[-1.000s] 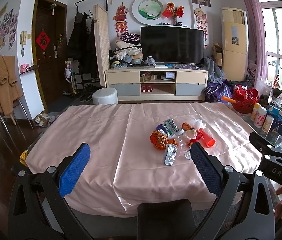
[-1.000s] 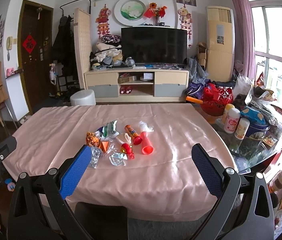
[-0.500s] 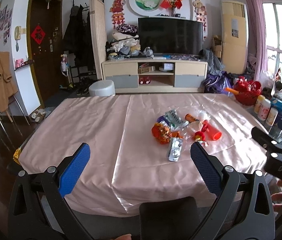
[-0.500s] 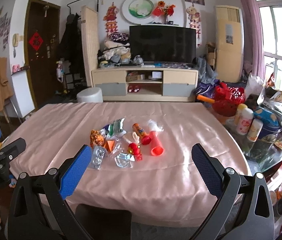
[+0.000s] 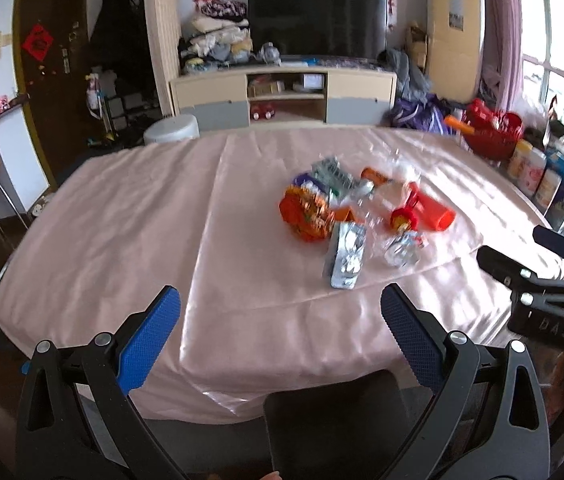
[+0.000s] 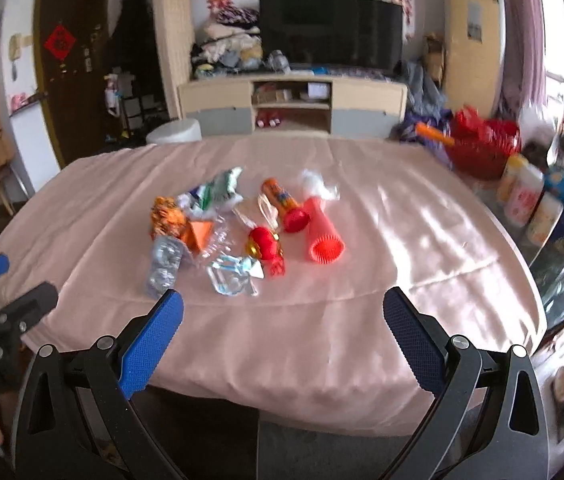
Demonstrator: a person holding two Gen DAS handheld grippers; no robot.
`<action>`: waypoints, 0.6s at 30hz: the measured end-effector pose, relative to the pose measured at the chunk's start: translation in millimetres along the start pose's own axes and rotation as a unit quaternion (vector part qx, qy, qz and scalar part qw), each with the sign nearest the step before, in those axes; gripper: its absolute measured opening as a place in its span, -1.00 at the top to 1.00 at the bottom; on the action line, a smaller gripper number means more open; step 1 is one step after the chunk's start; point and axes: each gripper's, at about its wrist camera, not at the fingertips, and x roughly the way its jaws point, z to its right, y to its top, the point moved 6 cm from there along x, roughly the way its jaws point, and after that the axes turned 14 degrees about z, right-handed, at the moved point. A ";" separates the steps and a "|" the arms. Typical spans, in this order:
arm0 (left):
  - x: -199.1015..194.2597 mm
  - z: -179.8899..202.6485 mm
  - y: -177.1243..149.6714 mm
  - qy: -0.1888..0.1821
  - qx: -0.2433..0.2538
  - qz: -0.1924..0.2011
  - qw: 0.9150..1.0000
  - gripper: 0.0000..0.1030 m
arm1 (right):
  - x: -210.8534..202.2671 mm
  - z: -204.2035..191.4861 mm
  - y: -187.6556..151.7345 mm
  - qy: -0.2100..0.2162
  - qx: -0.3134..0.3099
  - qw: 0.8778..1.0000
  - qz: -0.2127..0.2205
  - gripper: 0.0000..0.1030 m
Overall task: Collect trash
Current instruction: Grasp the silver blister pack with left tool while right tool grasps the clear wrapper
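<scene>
— Where does the trash sit?

— In one loose heap (image 5: 356,216) toward the middle of the bench (image 5: 130,216), on its pink cloth. Both pairs of tongs hang over the near edge, well short of it. The left tongs (image 5: 280,312) are spread wide with nothing between them, and so are the right tongs (image 6: 282,318).

— What could go wrong from here?

— I'd judge the cloth is the main worry. It looks slick and already creased, so a low tip could snag a fold and drag the whole heap. The red ribbed tube (image 6: 324,236) lies on its side and would likely roll if nudged. The clear plastic wrap (image 6: 234,276) is thin and flat, easy to pinch along with the cloth. And no bin or bag appears in either view, so where anything goes is unclear.

— Do the two views differ?

— Yes. The left view shows the foil pill strip (image 5: 346,256) plainly, nearest that side, with the right tongs at its right margin. The right view shows the tube's open end, the small red lantern (image 6: 264,242), and the jars (image 6: 530,200) beyond the bench's right side more fully.
</scene>
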 end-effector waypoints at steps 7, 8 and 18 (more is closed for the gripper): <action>36.9 -4.2 -19.3 -0.008 -0.002 -0.045 0.999 -0.64 | 42.5 3.3 -7.4 0.010 0.031 0.999 -0.024 -0.92; 42.9 -3.7 -22.5 -0.013 -0.004 -0.054 0.998 -0.59 | 46.9 1.5 -8.3 0.021 0.037 0.999 -0.028 -0.89; 77.8 28.6 -22.4 -0.074 0.004 -0.075 0.994 -0.26 | 94.3 -17.3 -32.9 0.065 0.059 0.993 -0.082 0.02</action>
